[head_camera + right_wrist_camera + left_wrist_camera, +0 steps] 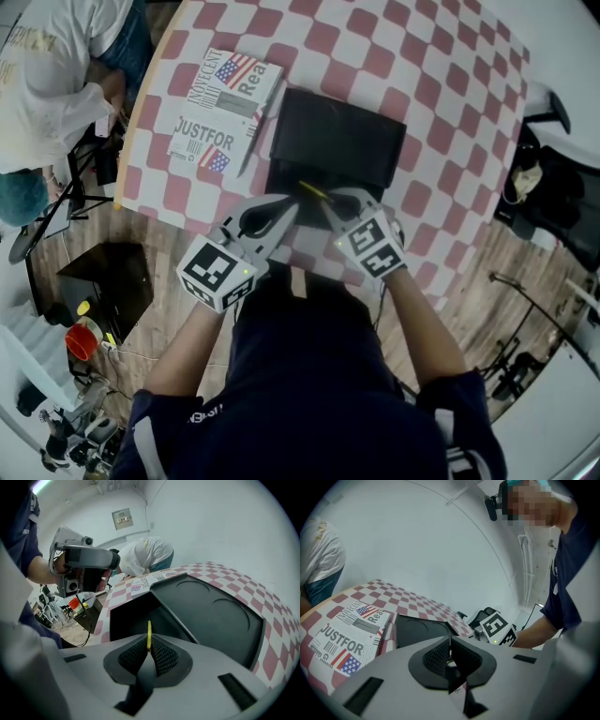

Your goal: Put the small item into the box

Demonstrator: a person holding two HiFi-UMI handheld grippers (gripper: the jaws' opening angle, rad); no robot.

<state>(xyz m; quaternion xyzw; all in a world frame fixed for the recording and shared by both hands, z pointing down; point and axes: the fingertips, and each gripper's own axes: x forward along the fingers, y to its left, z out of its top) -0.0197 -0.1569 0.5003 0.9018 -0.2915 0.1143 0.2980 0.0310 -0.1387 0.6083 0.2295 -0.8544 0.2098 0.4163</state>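
Right gripper view, right tongs [149,649] clamped on a thin yellow item [149,637], held over the open black box [129,616] on the checkered table [394,66], left tongs [451,656] pressed together, empty.

The table [441,103] wears a cloth of dull red and white checks. On it the box [337,141] is plain black, and the papers [225,103] are white with black print and small red, white and blue flags. The small item [149,637] is bright yellow. The left gripper [287,204] and right gripper [328,202] are pale grey with black ribbed pads [164,657], and their cubes [217,272] carry black-and-white square markers. The person's shirt [309,394] is dark navy, the floor [469,281] is brown wood grain, and a bucket [82,340] on it is red.
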